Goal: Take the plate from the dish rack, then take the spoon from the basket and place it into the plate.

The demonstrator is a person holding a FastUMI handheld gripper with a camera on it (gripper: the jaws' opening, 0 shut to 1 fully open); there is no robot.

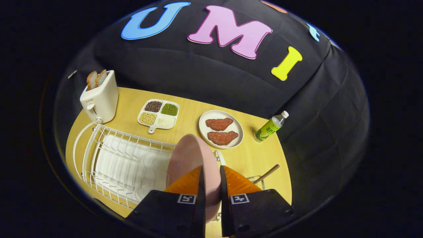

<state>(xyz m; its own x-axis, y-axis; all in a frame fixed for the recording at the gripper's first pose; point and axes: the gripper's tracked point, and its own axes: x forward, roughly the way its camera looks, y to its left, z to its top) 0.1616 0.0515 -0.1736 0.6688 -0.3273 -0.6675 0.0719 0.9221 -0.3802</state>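
While the hand-held gripper [210, 172] pinches the pink plate [188, 158], the wooden table [257, 155] lies beyond.

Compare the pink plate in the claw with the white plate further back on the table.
The pink plate stands on edge, pinched between the claw's fingers at the dish rack; the white plate lies flat on the table beyond them. The pink plate is bare; the white plate carries two reddish-brown meat pieces. Pink against white in colour. Both are round.
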